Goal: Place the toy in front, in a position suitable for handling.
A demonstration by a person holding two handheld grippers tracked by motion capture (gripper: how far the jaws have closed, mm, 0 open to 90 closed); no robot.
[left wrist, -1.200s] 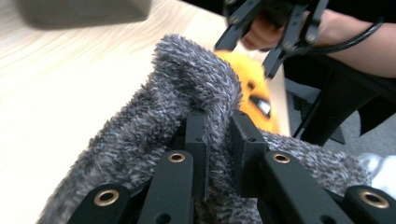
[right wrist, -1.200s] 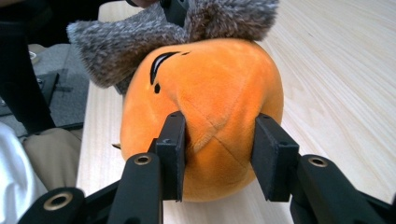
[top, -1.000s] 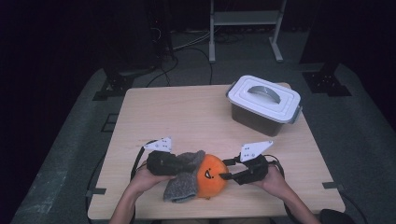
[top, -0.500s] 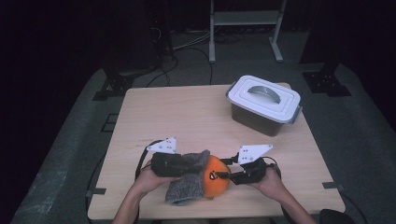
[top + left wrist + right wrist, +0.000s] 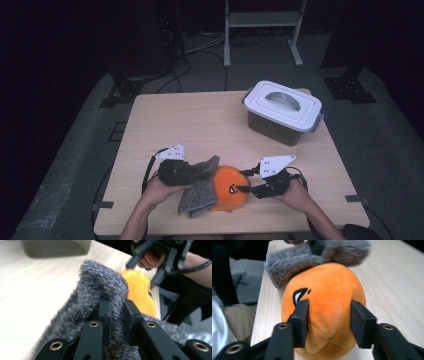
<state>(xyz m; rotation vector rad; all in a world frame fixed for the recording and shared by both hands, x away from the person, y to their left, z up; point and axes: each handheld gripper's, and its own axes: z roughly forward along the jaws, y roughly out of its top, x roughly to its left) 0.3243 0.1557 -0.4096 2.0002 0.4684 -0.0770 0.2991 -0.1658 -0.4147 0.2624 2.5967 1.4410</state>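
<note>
Round orange plush toy (image 5: 230, 188) with fluffy grey fur (image 5: 199, 196), near table's (image 5: 200, 120) front edge. Left gripper (image 5: 116, 312) pinching fur tight; right gripper (image 5: 329, 322) squeezing orange body. Next, probably: pull gently apart, holding firm.

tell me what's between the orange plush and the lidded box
Bare tabletop: the high view shows nothing between the orange plush and the lidded box.

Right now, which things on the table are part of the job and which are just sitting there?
In the job:
- orange plush toy, between the right gripper pads
- its grey furry part, pinched by the left gripper

Lying about:
- lidded container, far right of the table, lid on, untouched
- metal stand on the floor beyond
</note>
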